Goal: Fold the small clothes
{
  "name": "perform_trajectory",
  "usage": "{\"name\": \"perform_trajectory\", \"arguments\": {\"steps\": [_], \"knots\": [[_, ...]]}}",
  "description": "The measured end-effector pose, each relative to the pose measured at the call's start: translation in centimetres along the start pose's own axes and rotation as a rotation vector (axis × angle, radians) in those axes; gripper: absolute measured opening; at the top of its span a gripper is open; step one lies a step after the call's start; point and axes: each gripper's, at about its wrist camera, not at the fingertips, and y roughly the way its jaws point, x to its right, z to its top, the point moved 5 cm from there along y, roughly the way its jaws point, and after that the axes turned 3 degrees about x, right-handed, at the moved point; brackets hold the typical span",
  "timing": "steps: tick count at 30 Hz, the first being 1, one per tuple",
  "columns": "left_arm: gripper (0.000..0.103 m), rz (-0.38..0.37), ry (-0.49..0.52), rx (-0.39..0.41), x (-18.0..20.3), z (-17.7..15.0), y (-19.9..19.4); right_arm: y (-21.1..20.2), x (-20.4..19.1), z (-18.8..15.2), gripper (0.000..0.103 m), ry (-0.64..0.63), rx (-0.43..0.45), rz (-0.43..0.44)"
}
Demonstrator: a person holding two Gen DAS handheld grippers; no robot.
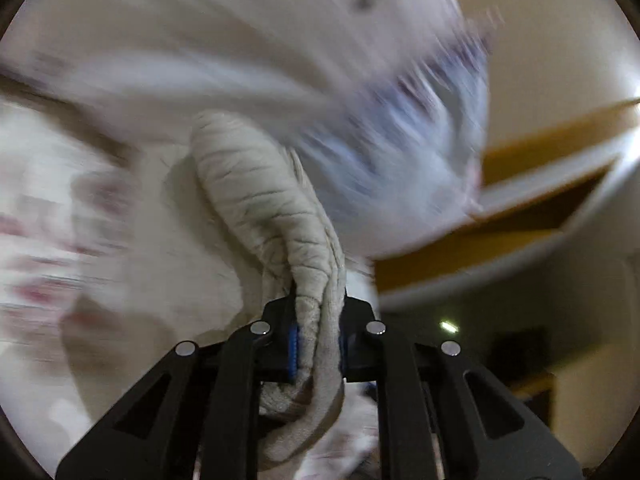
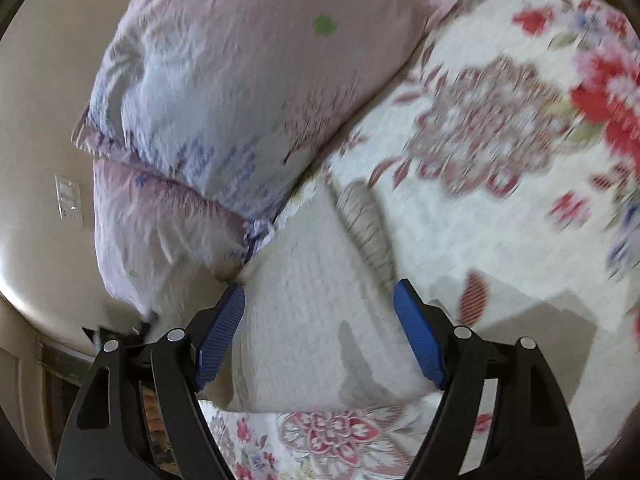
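Ribbed waistband of the cream garment is bunching in the clenched left gripper — seemingly lifting for a fold — while the right gripper is hovering over it, fingers spread, on the floral bedspread.

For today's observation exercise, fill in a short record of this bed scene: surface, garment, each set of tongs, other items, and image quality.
surface: white quilted bedspread with red floral print
garment: small beige ribbed knit garment, bunched, lying partly on the bedspread
left tongs: left tongs shut on the garment's ribbed edge
right tongs: right tongs open, holding nothing, above a plain white stretch of the bedspread
other items: two pale lilac patterned pillows, stacked beside a cream wall
image quality: left view heavily motion-blurred
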Motion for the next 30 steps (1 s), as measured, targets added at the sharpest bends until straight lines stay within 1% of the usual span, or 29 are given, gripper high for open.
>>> {"name": "perform_trajectory", "arguments": {"steps": [1,2,3,4,5,6,7,8,9,10,11,12,13,14,15,17,18,19,20,21,22,23,24,26,27,28,29,30], "knots": [[0.014,-0.036,-0.003,-0.034,1.3,-0.8,2.7,-0.3,0.2,0.4,0.078,0.000,0.012,-0.006],[0.016,-0.072,-0.021,-0.080,2.2,-1.7,5.6,-0.6,0.4,1.1,0.078,-0.003,0.026,-0.018],[0.019,-0.123,-0.061,-0.151,2.9,-3.1,9.1,-0.5,0.6,1.5,0.078,-0.007,0.030,-0.028],[0.022,-0.169,-0.110,-0.204,3.2,-4.2,11.4,-0.3,0.8,2.0,0.078,-0.012,0.024,-0.037],[0.023,-0.196,-0.137,-0.220,3.2,-4.6,12.1,0.0,1.1,2.4,0.078,-0.012,0.010,-0.049],[0.026,-0.219,-0.171,-0.214,2.9,-4.7,12.3,0.5,1.3,2.7,0.079,-0.004,-0.011,-0.057],[0.032,-0.196,-0.163,-0.180,2.4,-4.5,11.5,0.9,1.5,3.0,0.085,0.008,-0.034,-0.058],[0.055,-0.147,-0.127,-0.142,1.9,-4.0,10.4,1.1,1.7,3.2,0.089,0.017,-0.050,-0.056],[0.072,-0.031,-0.058,-0.090,0.9,-3.1,8.7,1.7,1.9,3.4,0.094,0.033,-0.077,-0.048],[0.075,0.107,0.020,-0.047,-0.1,-2.1,6.9,2.2,1.9,3.4,0.096,0.038,-0.103,-0.038],[0.075,0.214,0.086,-0.031,-1.3,-1.3,5.4,3.0,2.0,3.4,0.096,0.045,-0.142,-0.031],[0.079,0.273,0.112,-0.036,-2.1,-1.1,4.9,3.7,2.1,3.3,0.096,0.051,-0.174,-0.033],[0.080,0.335,0.129,-0.061,-3.2,-1.1,4.4,4.8,2.3,3.2,0.096,0.058,-0.226,-0.050],[0.080,0.382,0.143,-0.095,-4.0,-1.4,4.6,5.7,2.6,2.9,0.096,0.059,-0.270,-0.071],[0.080,0.445,0.176,-0.145,-4.8,-2.2,4.8,6.6,2.7,2.7,0.096,0.054,-0.303,-0.087],[0.080,0.530,0.249,-0.209,-5.8,-3.9,6.2,7.6,2.8,2.3,0.096,0.039,-0.337,-0.105],[0.082,0.544,0.262,-0.229,-6.2,-4.5,6.9,7.7,2.3,2.3,0.085,0.006,-0.322,-0.084],[0.082,0.535,0.259,-0.233,-6.7,-5.0,6.9,7.9,2.0,2.1,0.061,-0.011,-0.329,-0.064],[0.082,0.516,0.248,-0.231,-7.0,-5.3,7.1,8.3,1.9,1.7,0.050,-0.013,-0.350,-0.061],[0.079,0.491,0.225,-0.225,-7.4,-5.5,7.5,8.6,2.1,1.3,0.044,-0.021,-0.354,-0.083],[0.065,0.470,0.220,-0.210,-6.8,-5.4,8.4,8.5,1.9,1.1,0.038,-0.029,-0.341,-0.078],[0.057,0.447,0.205,-0.209,-6.7,-5.4,8.7,8.2,1.4,0.9,0.036,-0.040,-0.324,-0.062],[0.044,0.438,0.194,-0.204,-6.7,-5.1,8.7,7.9,0.8,0.7,0.034,-0.049,-0.311,-0.051],[0.035,0.370,0.183,-0.202,-6.3,-4.6,6.9,7.2,-1.3,0.3,0.033,-0.091,-0.290,-0.010],[0.034,0.321,0.195,-0.202,-5.7,-4.3,5.4,7.0,-2.3,0.1,0.031,-0.109,-0.285,0.010],[0.033,0.301,0.227,-0.194,-5.1,-4.2,3.7,6.8,-3.6,-0.4,0.029,-0.140,-0.286,0.036],[0.034,0.299,0.267,-0.175,-4.4,-4.1,2.2,6.8,-5.0,-1.2,0.029,-0.176,-0.298,0.055],[0.035,0.310,0.307,-0.150,-4.0,-3.9,0.0,7.1,-5.8,-1.6,0.029,-0.206,-0.311,0.056]]}}
